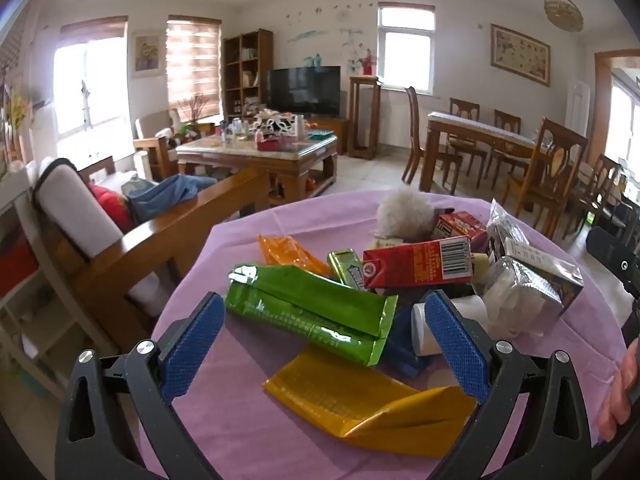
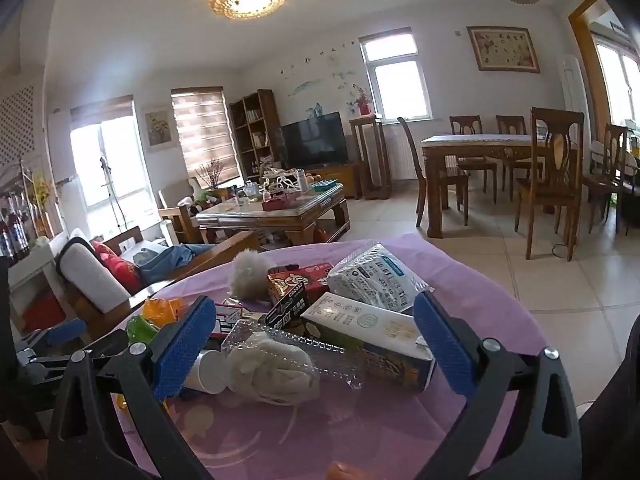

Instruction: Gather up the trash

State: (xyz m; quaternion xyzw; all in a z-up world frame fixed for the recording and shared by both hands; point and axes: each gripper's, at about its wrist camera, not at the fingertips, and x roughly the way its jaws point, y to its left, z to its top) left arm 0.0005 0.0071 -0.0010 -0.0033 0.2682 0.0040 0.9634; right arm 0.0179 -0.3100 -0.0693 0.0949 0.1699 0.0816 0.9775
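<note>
**Two open hand-held grippers hovering over a pile of trash on a table**

A round table draped in a lilac cloth is carrying a heap of rubbish. The long green foil pouch is serving as the landmark, lying near the middle of the heap.

The left hand-held gripper is hanging just above this pouch with its blue padded fingers standing wide apart, clamping nothing. In front of the pouch, nearer the camera, a flat yellow foil wrapper is lying. Behind the pouch an orange wrapper is resting. Just right of it a red cardboard drink carton is lying on its side, and beyond that a fluffy white ball.

The right hand-held gripper is hovering right of the pouch, jaws also spread wide and empty, over a clear plastic blister pack holding crumpled white material, a white paper cup and a white milk carton.
</note>
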